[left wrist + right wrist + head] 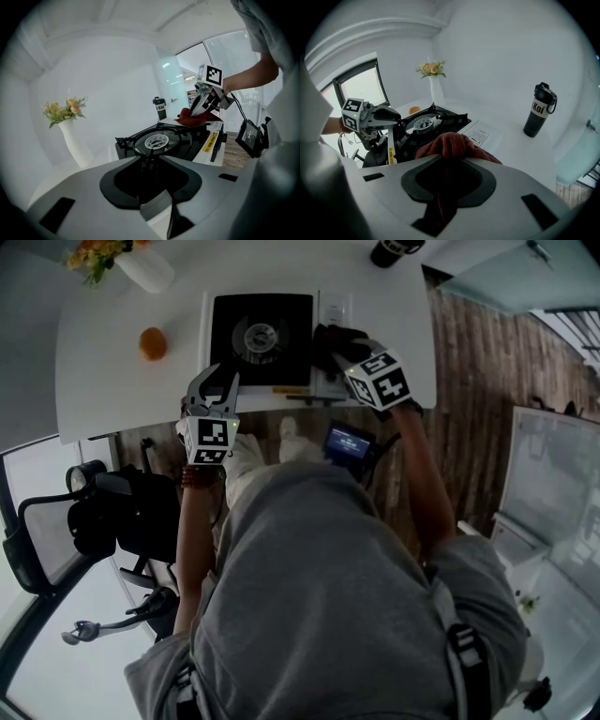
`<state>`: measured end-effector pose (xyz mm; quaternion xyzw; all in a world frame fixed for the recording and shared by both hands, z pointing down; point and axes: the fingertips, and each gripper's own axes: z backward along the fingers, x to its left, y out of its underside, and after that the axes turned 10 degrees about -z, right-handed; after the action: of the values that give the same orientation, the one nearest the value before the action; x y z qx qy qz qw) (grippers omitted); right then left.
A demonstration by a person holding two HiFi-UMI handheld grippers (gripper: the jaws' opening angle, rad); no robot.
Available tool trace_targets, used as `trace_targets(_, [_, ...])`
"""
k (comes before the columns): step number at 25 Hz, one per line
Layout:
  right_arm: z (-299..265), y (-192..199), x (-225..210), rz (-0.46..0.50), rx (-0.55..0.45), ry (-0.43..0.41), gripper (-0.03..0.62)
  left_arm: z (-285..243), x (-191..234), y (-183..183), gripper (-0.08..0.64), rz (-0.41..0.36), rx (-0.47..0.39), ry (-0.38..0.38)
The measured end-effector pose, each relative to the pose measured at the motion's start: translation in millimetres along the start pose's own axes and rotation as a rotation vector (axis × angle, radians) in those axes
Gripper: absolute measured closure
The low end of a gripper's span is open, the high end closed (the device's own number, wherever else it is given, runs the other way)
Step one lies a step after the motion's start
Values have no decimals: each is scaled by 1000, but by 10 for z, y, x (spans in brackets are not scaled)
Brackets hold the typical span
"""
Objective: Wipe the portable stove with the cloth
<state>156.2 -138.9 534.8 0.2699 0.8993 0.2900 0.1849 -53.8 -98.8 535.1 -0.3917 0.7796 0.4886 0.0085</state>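
Observation:
The portable stove (261,338), black on top with a round burner, stands near the front edge of the white table (103,381). My left gripper (214,390) is at the stove's front-left corner, its jaws set partly apart around that corner and holding it. In the left gripper view the burner (157,140) lies just ahead. My right gripper (339,352) is shut on the dark red cloth (337,337), which rests on the stove's right side. The cloth (450,145) bunches in front of the jaws in the right gripper view, and the left gripper (389,117) shows beyond it.
An orange (153,343) and a white vase of flowers (141,263) stand left of the stove. A dark bottle (539,110) is at the far right of the table, and a printed card (480,136) lies beside the stove. A black office chair (103,521) stands at my left.

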Motion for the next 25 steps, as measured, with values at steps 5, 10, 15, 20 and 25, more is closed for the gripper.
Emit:
trace_targets(5, [74, 118, 113, 5, -13, 0, 518, -6, 18, -13, 420, 3, 5, -15])
trace_targets(10, [153, 238, 210, 1, -23, -2, 518, -12, 26, -5, 420, -8, 17, -37])
trace_targets(15, [228, 385, 337, 44, -1, -2, 518, -18, 25, -5, 420, -2, 14, -24])
trace_targets(20, [318, 495, 417, 2, 6, -13, 520, -27, 18, -9, 419, -8, 6, -21])
trace_targets(25, [369, 529, 442, 6, -11, -42, 520, -17, 9, -11, 420, -4, 11, -18])
